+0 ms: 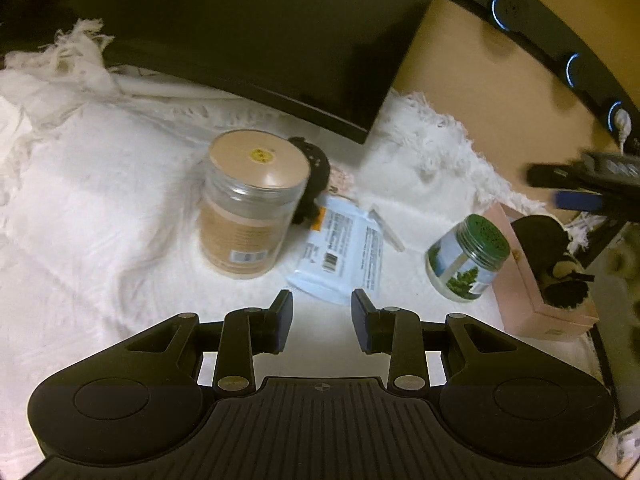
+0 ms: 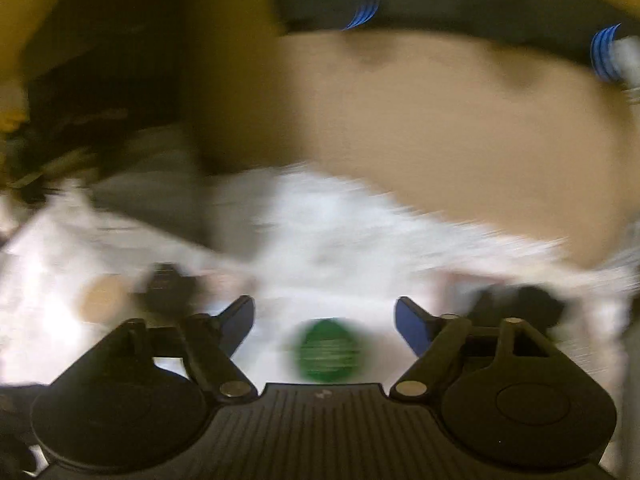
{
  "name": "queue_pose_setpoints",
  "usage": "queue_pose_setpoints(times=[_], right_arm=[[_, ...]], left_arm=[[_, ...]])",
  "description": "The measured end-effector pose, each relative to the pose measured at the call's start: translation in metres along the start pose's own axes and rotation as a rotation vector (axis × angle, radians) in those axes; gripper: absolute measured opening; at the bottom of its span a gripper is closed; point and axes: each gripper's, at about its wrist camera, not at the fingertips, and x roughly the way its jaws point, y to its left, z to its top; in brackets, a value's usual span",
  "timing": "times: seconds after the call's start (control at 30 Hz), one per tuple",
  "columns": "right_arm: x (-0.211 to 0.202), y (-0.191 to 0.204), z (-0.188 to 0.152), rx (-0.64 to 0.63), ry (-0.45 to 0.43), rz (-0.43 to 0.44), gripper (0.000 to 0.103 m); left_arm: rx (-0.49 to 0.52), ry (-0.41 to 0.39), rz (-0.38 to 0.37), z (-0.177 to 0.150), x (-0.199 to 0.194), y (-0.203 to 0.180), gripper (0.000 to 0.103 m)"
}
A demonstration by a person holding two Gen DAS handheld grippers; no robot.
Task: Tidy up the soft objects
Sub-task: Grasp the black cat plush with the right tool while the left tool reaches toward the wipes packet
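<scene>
In the left wrist view my left gripper [image 1: 322,300] hovers over a white fringed blanket [image 1: 88,200], its jaws partly apart with nothing between them. A black soft item [image 1: 318,168] lies behind a tan-lidded jar [image 1: 248,208]. A black-and-white plush [image 1: 556,268] sits inside a pink box [image 1: 520,300] at the right. My right gripper [image 1: 560,188] shows at the right edge above that box. The right wrist view is blurred: my right gripper [image 2: 324,308] is open wide above the green-lidded jar [image 2: 326,350], not touching it.
A blue-and-white packet [image 1: 340,252] lies flat just ahead of my left fingers. The green-lidded jar [image 1: 468,260] stands beside the pink box. A dark screen [image 1: 240,32] leans over the back. A black strip with blue ring lights [image 1: 572,68] runs along the tan wall.
</scene>
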Motion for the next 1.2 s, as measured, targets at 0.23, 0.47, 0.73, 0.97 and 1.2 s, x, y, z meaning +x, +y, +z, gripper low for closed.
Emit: queue_pose_setpoints(times=[0.23, 0.47, 0.73, 0.97, 1.2], right_arm=[[0.098, 0.06, 0.012, 0.141, 0.152, 0.215, 0.086], [0.185, 0.088, 0.016, 0.368, 0.293, 0.251, 0.086], [0.214, 0.077, 0.008, 0.474, 0.379, 0.313, 0.064], [0.163, 0.05, 0.01, 0.423, 0.282, 0.252, 0.062], [0.071, 0.037, 0.0, 0.281, 0.134, 0.208, 0.062]], left_arm=[[0.003, -0.001, -0.017, -0.018, -0.026, 0.023, 0.035], [-0.013, 0.012, 0.045, -0.027, -0.044, 0.048, 0.035], [-0.055, 0.012, 0.114, -0.024, -0.057, 0.067, 0.035], [-0.039, 0.033, 0.044, -0.023, -0.042, 0.057, 0.035], [0.0, 0.053, -0.021, -0.018, -0.021, 0.038, 0.035]])
